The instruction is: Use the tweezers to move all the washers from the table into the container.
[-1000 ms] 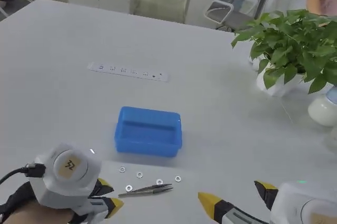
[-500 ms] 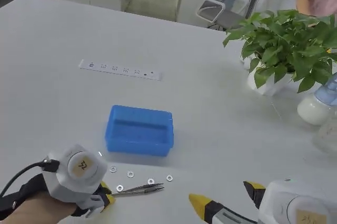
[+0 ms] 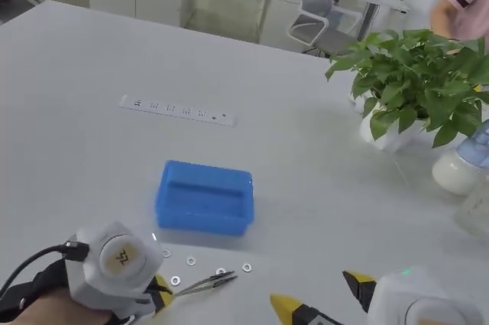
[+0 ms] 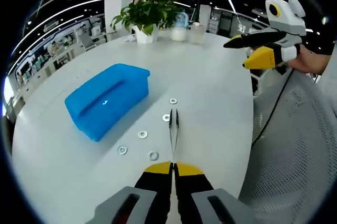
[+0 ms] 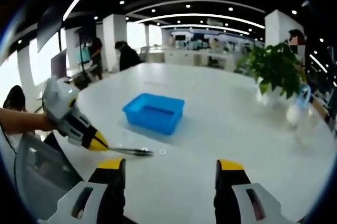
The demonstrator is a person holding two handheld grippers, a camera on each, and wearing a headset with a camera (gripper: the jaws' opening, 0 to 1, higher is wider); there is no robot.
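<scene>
Clamping the tweezers (image 4: pixel 172 132) by their back end with my left gripper (image 4: pixel 172 170) right now, jaws squeezed tight around them, and the tips point out over the white table (image 4: pixel 221 103). I count five washers (image 4: pixel 142 135), all lying loose on the table on my side of the blue container (image 4: pixel 108 99), none of them touching it. The tweezer tips sit just beside one washer, with another a bit further out past them and the other three scattered off to the left of the tweezers in the left gripper view. Can't tell if the tips are resting on the table or floating just above it. My right gripper (image 5: pixel 170 167) is spread wide open with nothing between the jaws, and it hangs off to the right of the washers, well apart from them. Further back on the table there's a white power strip (image 3: pixel 177 110) beyond the container, plus a leafy potted plant (image 3: pixel 416 80) and a pale bottle (image 3: pixel 458 164) over on the right.
</scene>
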